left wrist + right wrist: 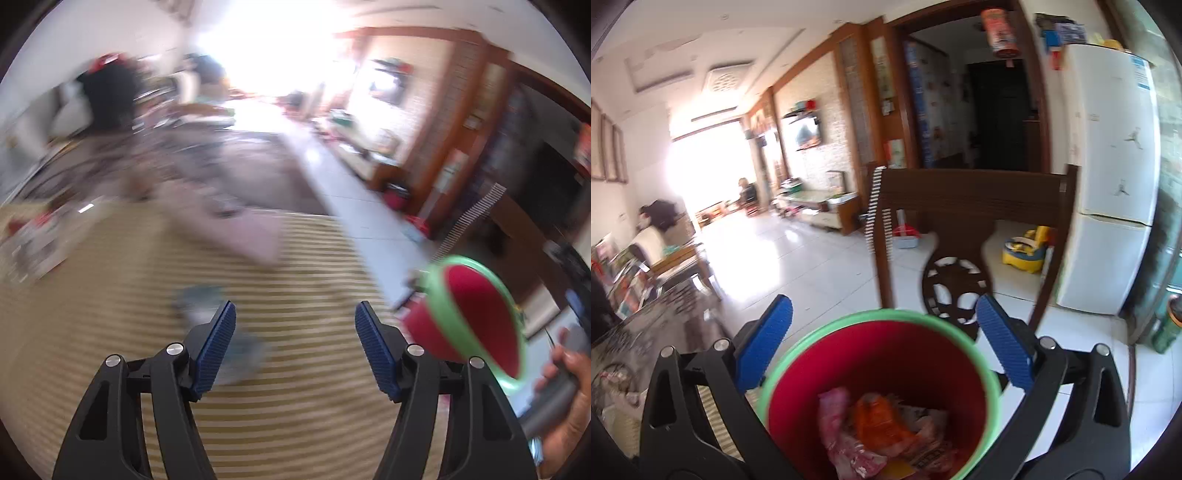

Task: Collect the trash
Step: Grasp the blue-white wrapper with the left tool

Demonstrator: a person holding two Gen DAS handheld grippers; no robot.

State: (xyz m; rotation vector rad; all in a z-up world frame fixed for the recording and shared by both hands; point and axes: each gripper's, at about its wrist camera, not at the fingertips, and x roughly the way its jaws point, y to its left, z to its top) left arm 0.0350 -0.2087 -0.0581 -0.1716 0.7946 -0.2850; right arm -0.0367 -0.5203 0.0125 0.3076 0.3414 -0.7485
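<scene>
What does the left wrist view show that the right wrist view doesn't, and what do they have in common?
Left wrist only: the left gripper, open and empty, over a striped mat with a blurred bluish scrap beyond its fingertips, and a hand gripping a grey handle.

Right wrist only: the wrappers inside the bin, the right gripper with its pads set apart either side of the rim, a dark wooden chair, a white fridge.

Both: the red bin with the green rim.
</scene>
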